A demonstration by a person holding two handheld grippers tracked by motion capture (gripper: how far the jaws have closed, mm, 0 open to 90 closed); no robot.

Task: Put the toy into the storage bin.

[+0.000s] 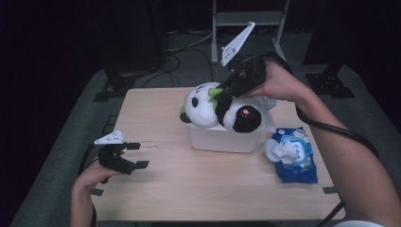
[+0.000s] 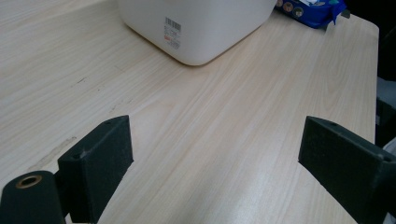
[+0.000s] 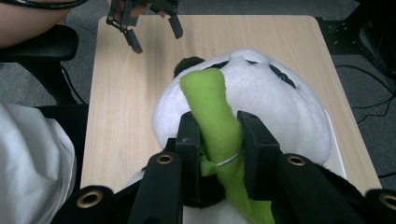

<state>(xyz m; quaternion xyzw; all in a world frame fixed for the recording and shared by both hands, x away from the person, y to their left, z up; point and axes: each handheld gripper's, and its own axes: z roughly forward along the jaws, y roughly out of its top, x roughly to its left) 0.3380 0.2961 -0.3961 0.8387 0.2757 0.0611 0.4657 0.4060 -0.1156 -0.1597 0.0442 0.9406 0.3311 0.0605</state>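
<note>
— So, what has the right gripper [image 3: 217,144] got hold of?

— Its jaws are closed on the green stalk [image 3: 212,116] that the plush panda [image 1: 220,109] carries, pinching it low where a thin band rings it. That soft strip is probably the easiest part to pinch; the round head would be too wide for the jaws.

— And where is the panda?

— On top of the white tub [image 1: 226,139] at the far middle of the table [image 1: 189,184], head toward the left, a black paw with a pink print toward the right. It looks too big to sink in, so it rides on the rim.

— The left gripper [image 1: 135,155]?

— Jaws spread wide, holding nothing, low over the near left edge of the table. From its own view the pads [image 2: 100,163] frame bare wood, with the tub farther off. I'd judge it is parked clear so the right hand has room.

— Anything else?

— A blue pack of wipes [image 1: 294,153], one sheet pulled up, just right of the tub.
</note>
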